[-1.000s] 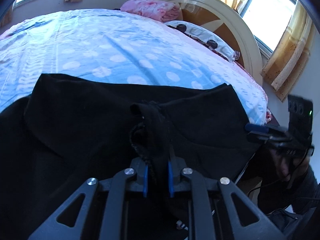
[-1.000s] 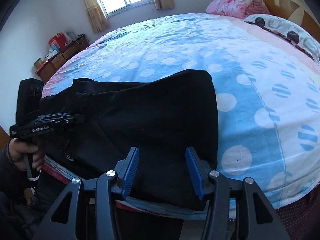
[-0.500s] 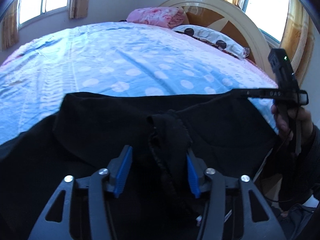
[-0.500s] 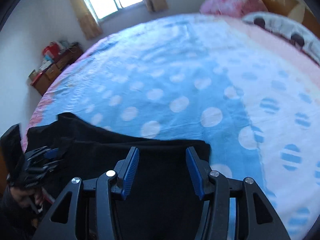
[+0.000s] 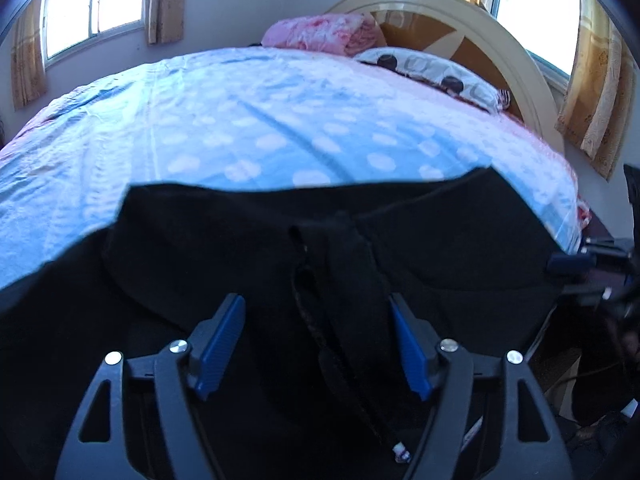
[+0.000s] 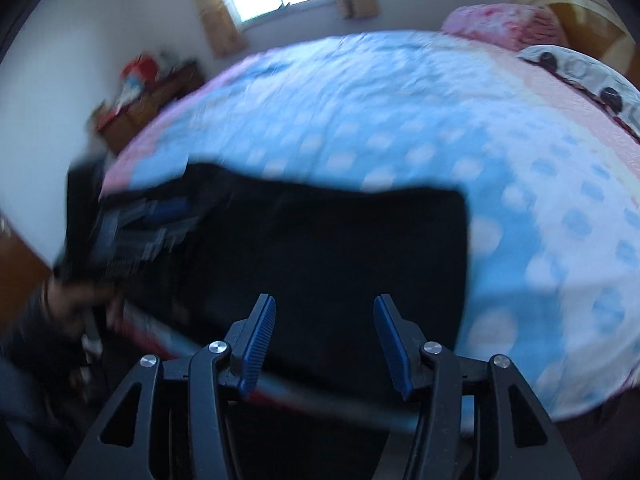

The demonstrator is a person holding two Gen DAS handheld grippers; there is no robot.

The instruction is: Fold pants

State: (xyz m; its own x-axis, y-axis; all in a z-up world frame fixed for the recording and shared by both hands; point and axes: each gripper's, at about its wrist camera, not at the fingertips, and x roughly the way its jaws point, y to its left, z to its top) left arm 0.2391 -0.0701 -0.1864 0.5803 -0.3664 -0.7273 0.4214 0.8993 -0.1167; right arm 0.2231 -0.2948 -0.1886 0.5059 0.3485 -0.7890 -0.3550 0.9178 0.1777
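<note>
Black pants (image 5: 248,236) lie spread over the near edge of the bed, and in the right wrist view the pants (image 6: 320,248) show as a folded dark slab with its right edge on the blue sheet. My left gripper (image 5: 316,320) hangs low over them with its jaws opening. A bunched ridge of black cloth (image 5: 348,292) stands between the blue pads, which no longer press on it. My right gripper (image 6: 324,320) is over the near hem, its jaws opening slightly, nothing between the pads. That view is blurred.
The bed carries a blue polka-dot sheet (image 5: 260,128), with a pink blanket (image 5: 324,34), a spotted pillow (image 5: 432,68) and a curved headboard (image 5: 496,28) at the far end. The right gripper (image 5: 592,264) shows at the right edge. Boxes on a low cabinet (image 6: 148,88) stand by the wall.
My left gripper has let go of the bunched cloth and its jaws have spread wide. The right gripper swung out over the bed and came back to the near hem.
</note>
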